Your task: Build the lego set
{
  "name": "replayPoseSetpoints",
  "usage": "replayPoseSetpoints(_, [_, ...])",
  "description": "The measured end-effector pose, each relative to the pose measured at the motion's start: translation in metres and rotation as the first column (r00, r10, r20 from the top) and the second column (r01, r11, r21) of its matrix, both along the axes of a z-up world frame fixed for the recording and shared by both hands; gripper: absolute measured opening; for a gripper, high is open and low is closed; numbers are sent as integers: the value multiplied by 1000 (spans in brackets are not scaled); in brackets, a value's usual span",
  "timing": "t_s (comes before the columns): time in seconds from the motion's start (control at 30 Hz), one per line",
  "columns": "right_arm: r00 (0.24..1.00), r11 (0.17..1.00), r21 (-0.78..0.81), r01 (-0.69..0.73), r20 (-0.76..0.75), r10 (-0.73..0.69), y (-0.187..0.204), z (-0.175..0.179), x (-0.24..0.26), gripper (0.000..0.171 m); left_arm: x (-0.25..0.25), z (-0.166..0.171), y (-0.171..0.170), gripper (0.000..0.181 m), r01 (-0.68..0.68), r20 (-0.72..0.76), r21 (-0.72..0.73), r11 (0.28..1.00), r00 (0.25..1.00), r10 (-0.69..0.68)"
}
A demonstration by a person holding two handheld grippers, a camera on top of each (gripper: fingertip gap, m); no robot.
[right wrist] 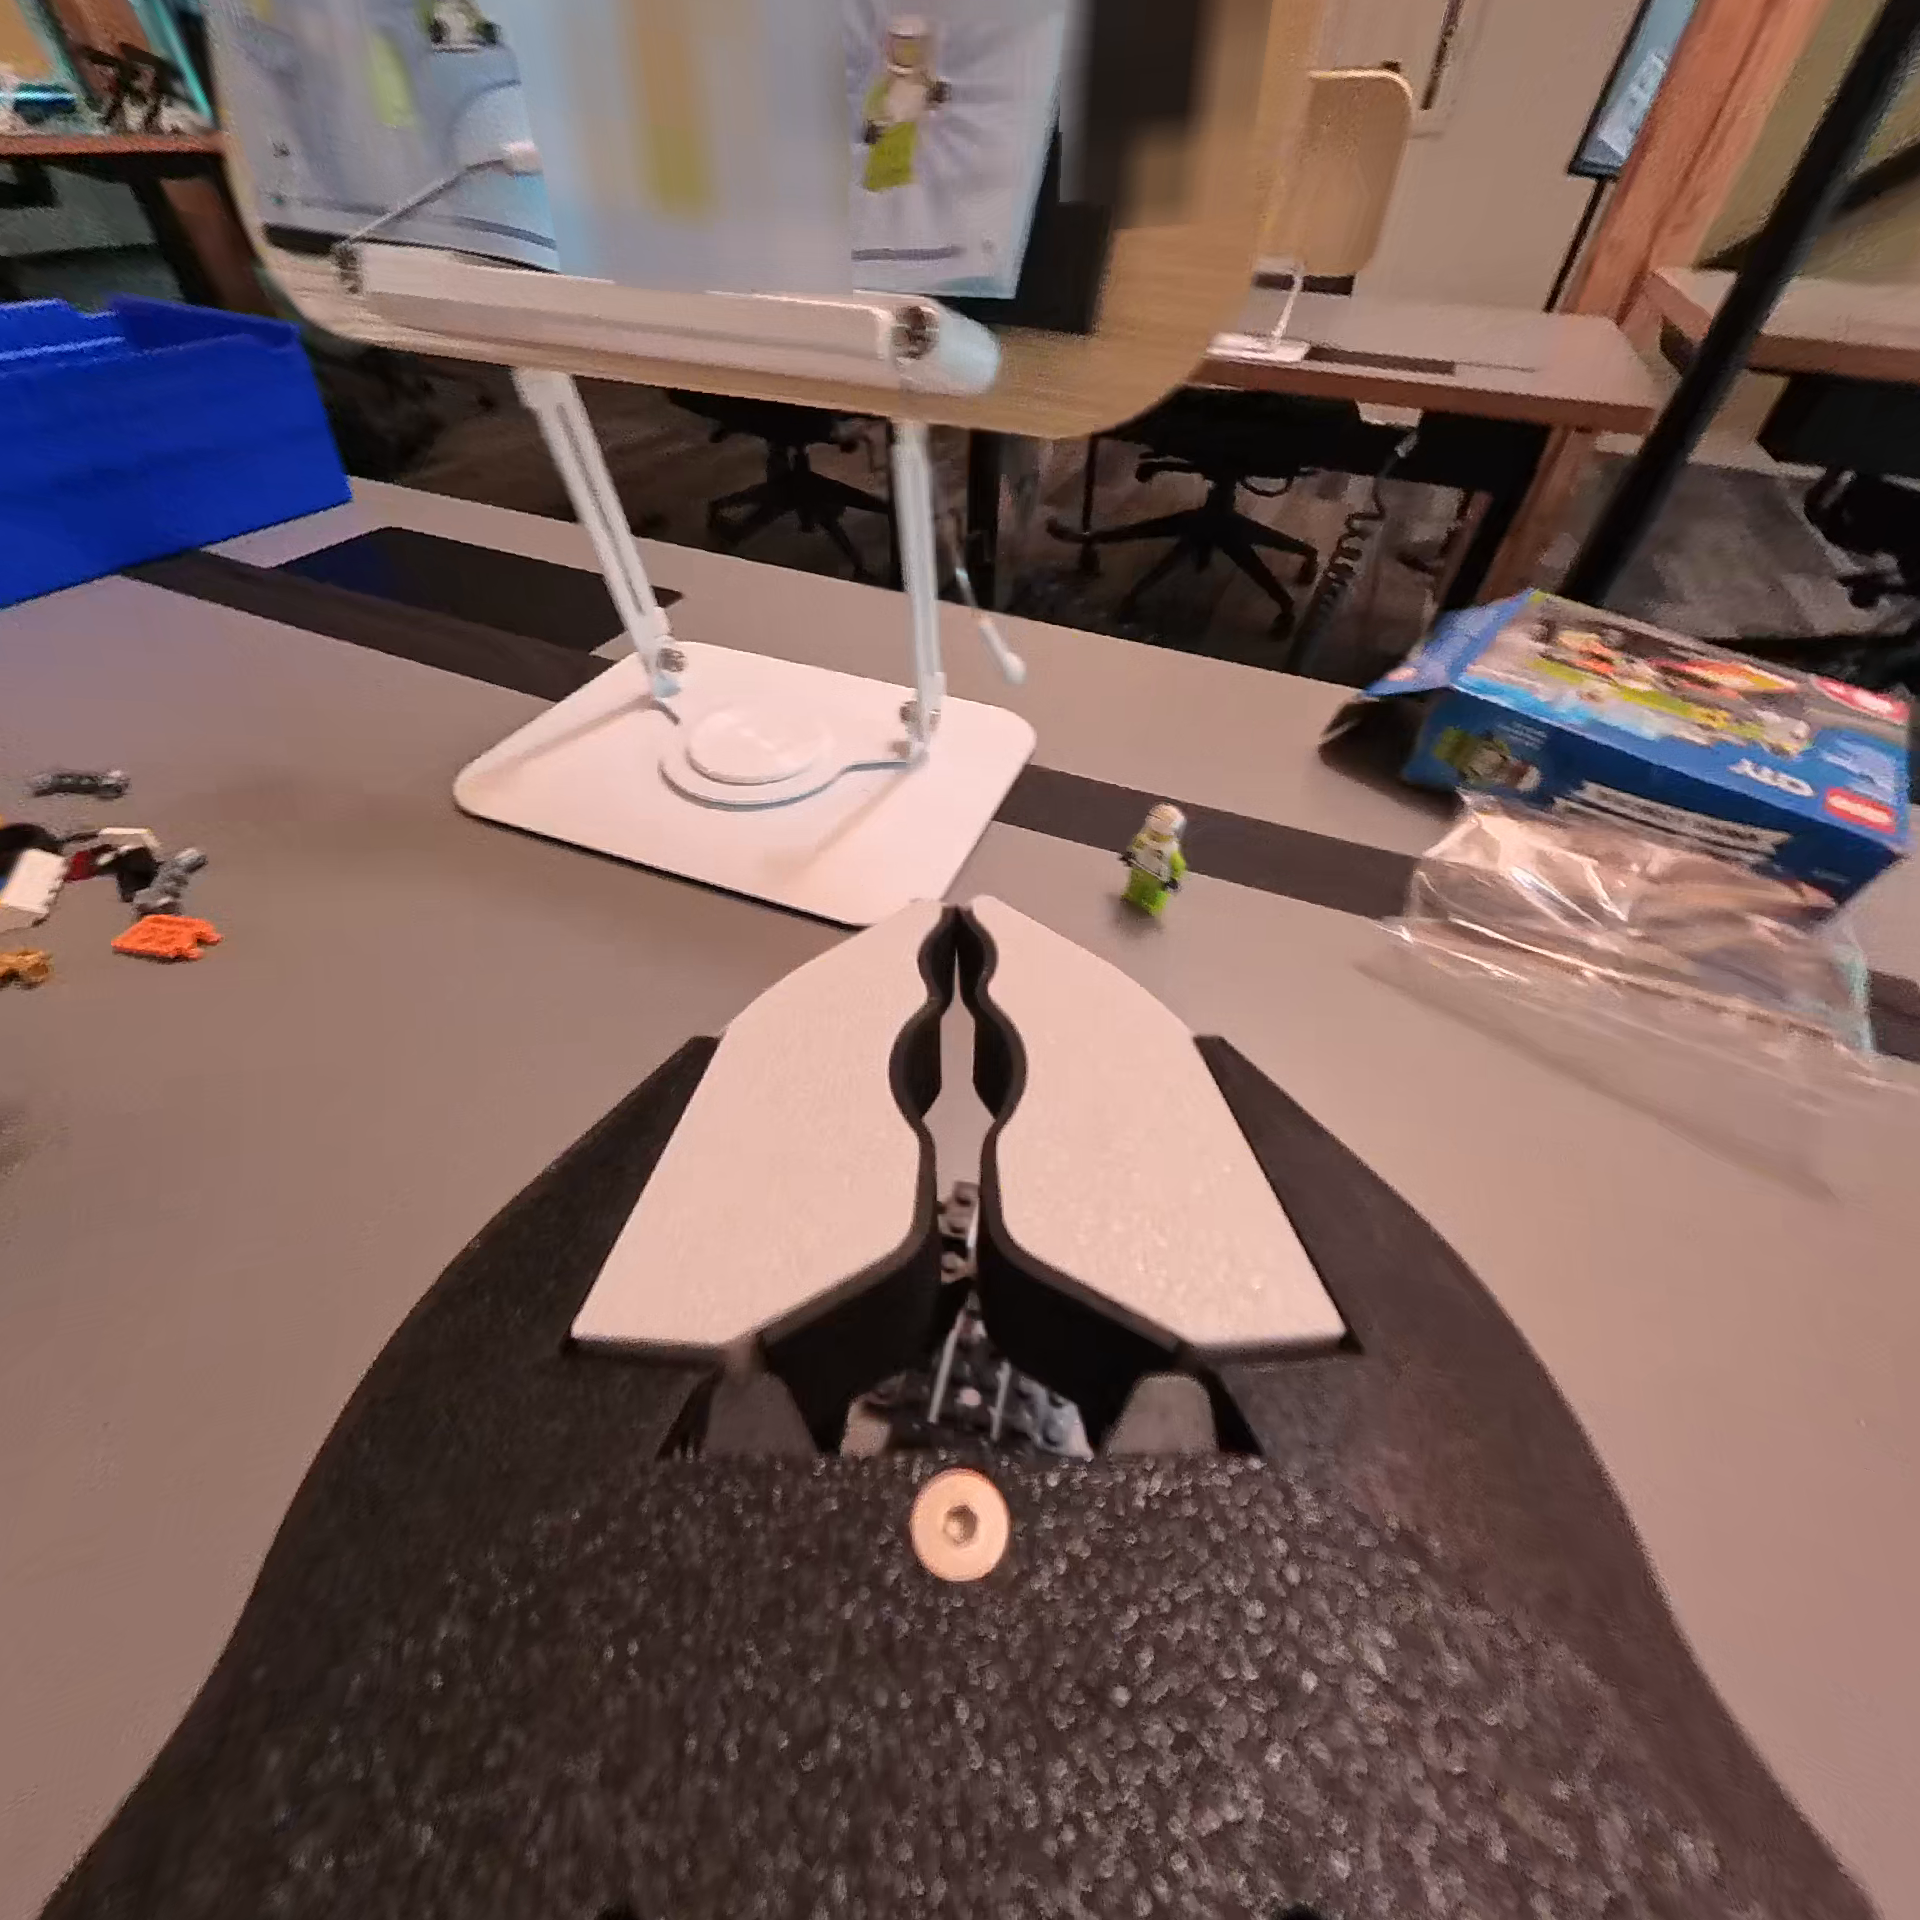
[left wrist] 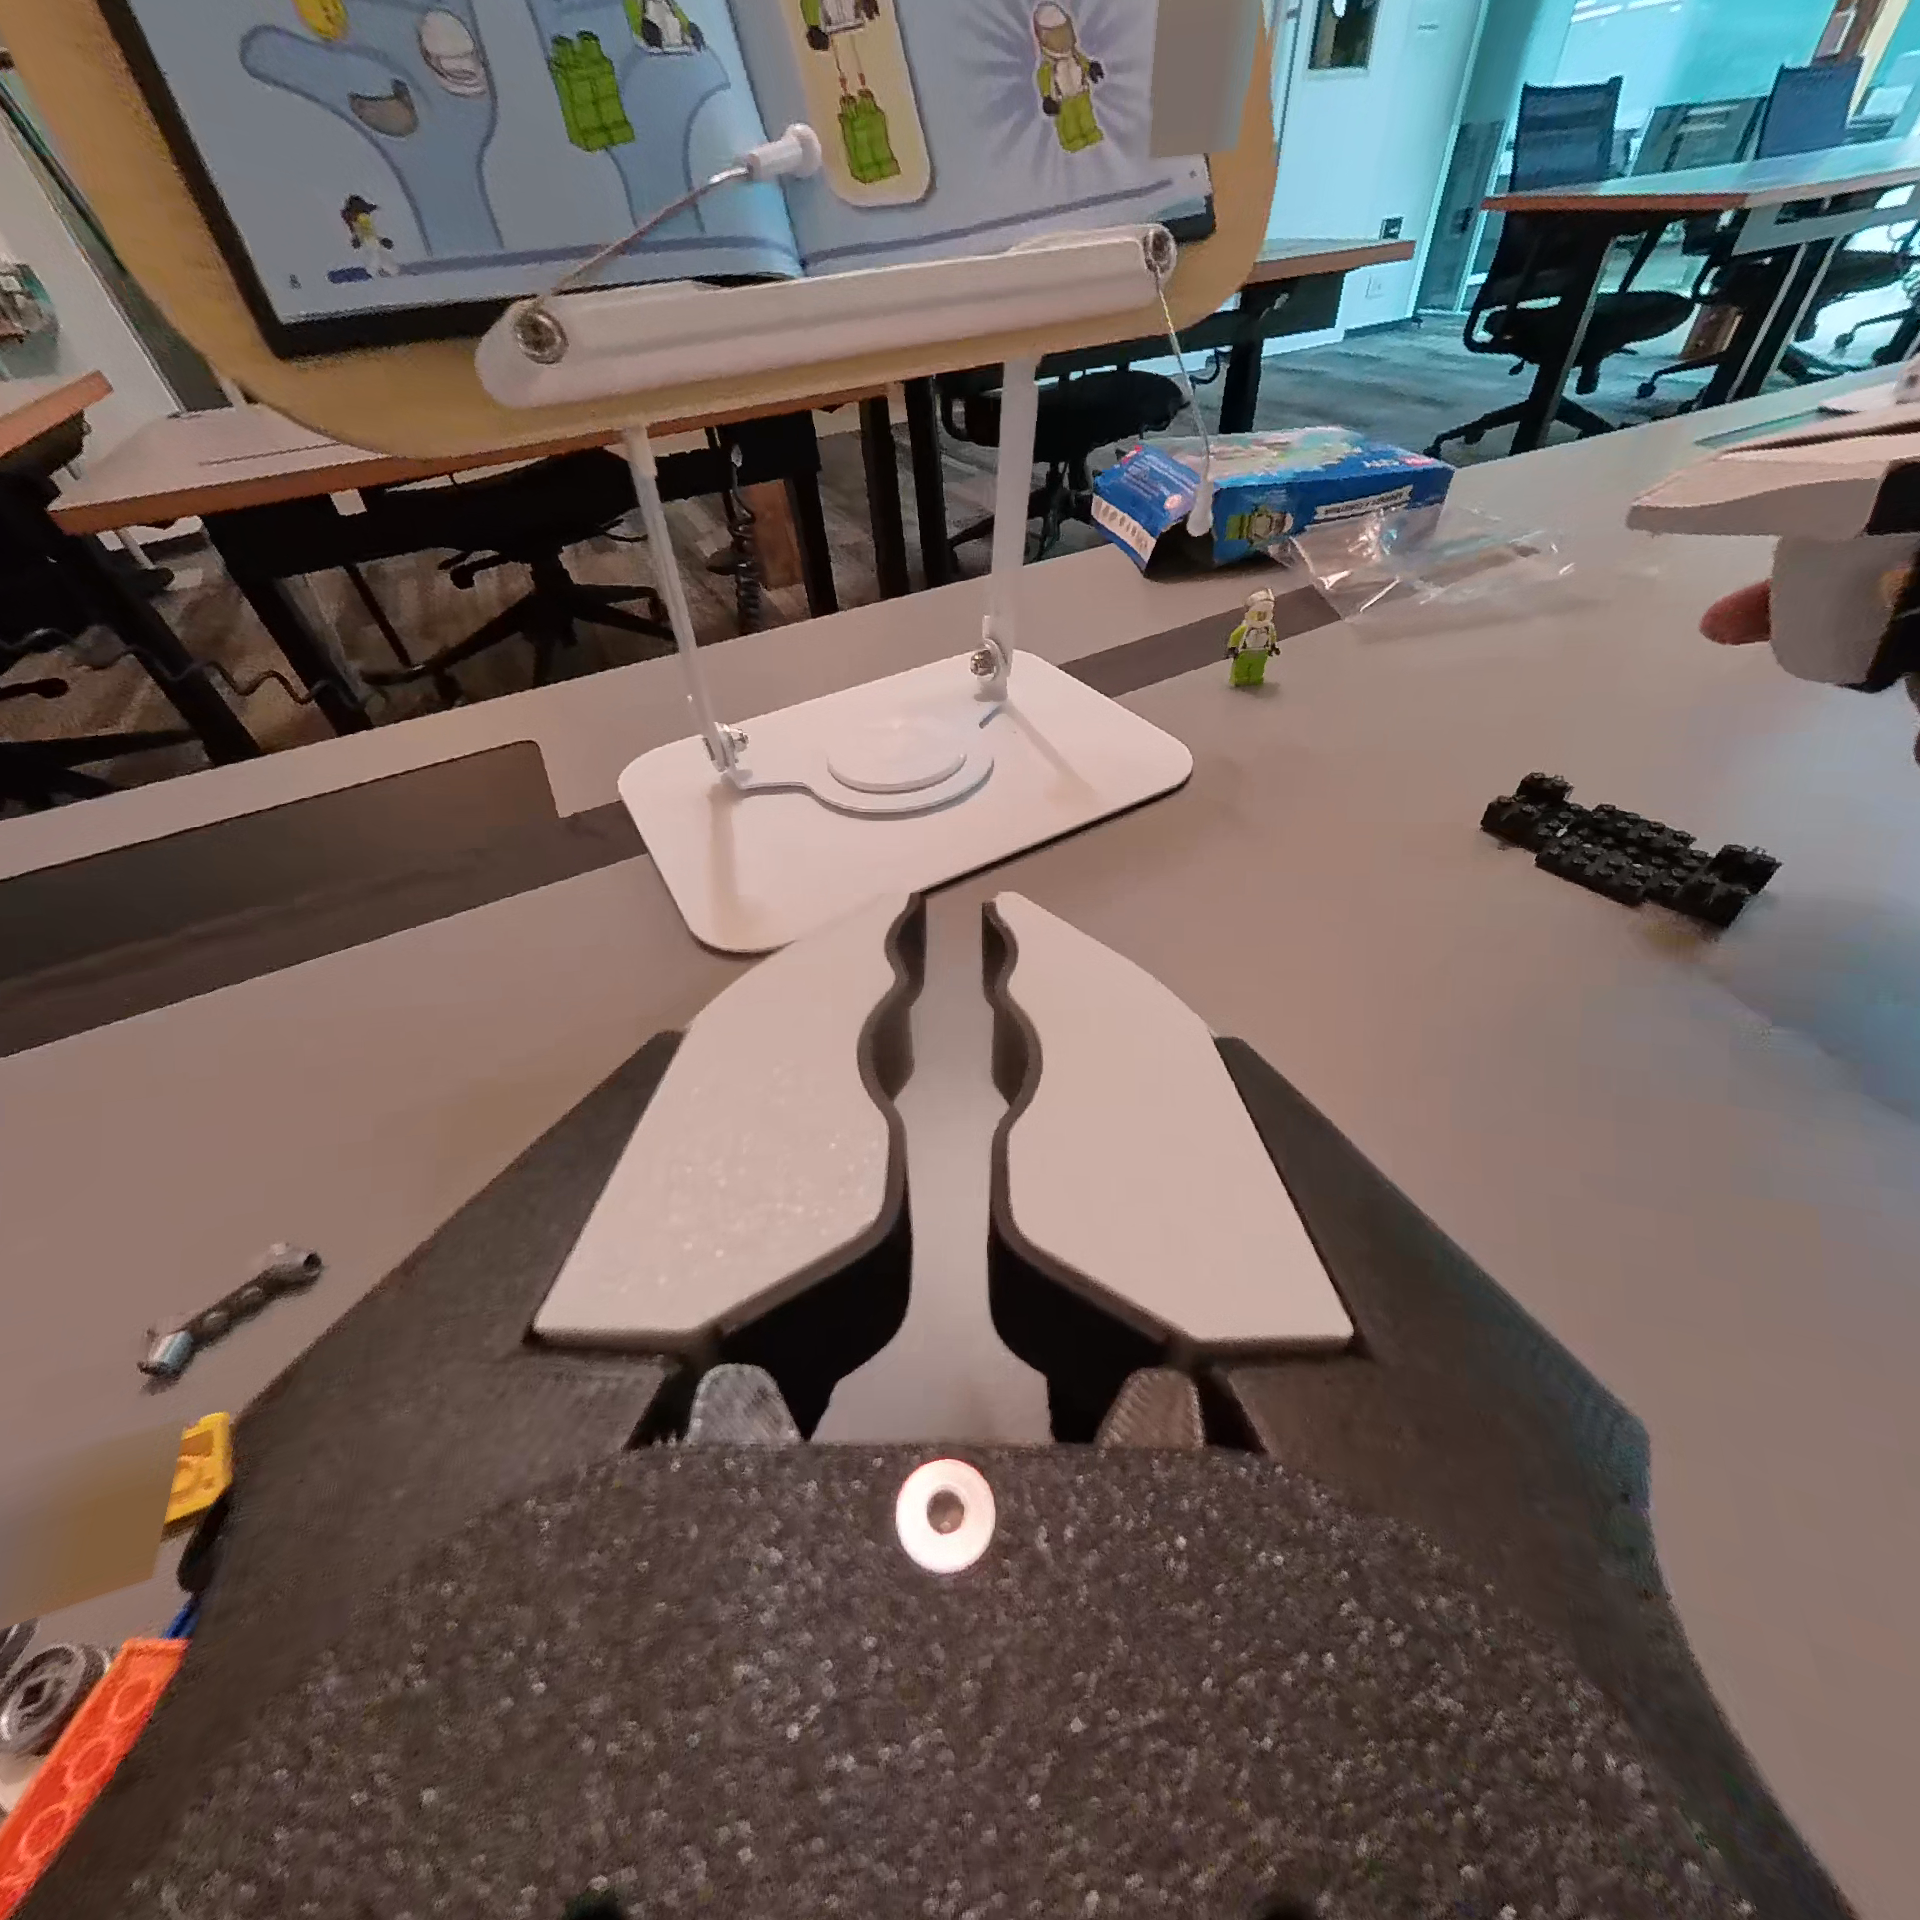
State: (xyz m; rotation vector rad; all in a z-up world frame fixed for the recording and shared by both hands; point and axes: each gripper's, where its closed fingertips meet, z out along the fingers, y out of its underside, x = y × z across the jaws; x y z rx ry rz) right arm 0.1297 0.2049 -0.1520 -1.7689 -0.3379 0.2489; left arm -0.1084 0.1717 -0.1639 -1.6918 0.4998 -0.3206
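**Grippers above the grey table, black chassis lying flat at your right**

Your left gripper (left wrist: 951,935) hovers over the grey table (left wrist: 1351,1091) with its two white fingers (left wrist: 748,1143) apart, a narrow strip of bare tabletop showing between them and nothing in the gap. It points at the near edge of the white book stand (left wrist: 904,821), whose base lies just ahead of the fingertips.

Your right gripper (right wrist: 961,920) has its fingertips drawn together, touching or very nearly so. Low in the slot behind the tips, dark studded pieces show beneath it; whether the fingers touch them cannot be told.

In the left wrist view, the black chassis (left wrist: 1631,847) lies flat on the table, studs up, well to the right of the left gripper. Its long axis runs from upper left to lower right in that view, with a wider block at each end. Open grey surface surrounds it on every side.

A green-and-white minifigure (left wrist: 1254,639) stands upright beyond the stand's right corner, beside the dark strip that crosses the table. Behind it lie the blue set box (left wrist: 1268,499), on its side, and a clear plastic bag (left wrist: 1444,561).

The instruction booklet (left wrist: 665,135) rests open on the stand's tilted board.

Loose pieces (right wrist: 114,883) sit scattered at the left of the right wrist view, near a blue bin (right wrist: 156,436). Between them and the right gripper the table is bare.
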Motion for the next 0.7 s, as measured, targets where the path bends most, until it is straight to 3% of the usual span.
replayPoseSetpoints(0.17, [998,999,18,34,-59,-33,5,3,13,0,-4,-3,5,11,-15,28,-16,1000,999,16])
replayPoseSetpoints(0.27, [998,993,114,26,46,-32,20,18,9,2,-2,-4,6,11,-22,-23,6,1000,999,22])
replayPoseSetpoints(0.43, [960,963,236,-129,273,62,64,55,-16,15,5,-6,4,8,-14,-75,21,1000,997,15])
replayPoseSetpoints(0.57, [862,917,293,-271,497,96,101,77,-32,20,12,5,13,7,7,-137,55,998,991,0])
replayPoseSetpoints(0.7, [665,855,279,-437,740,99,128,83,-46,25,16,31,40,8,32,-186,95,995,982,-14])
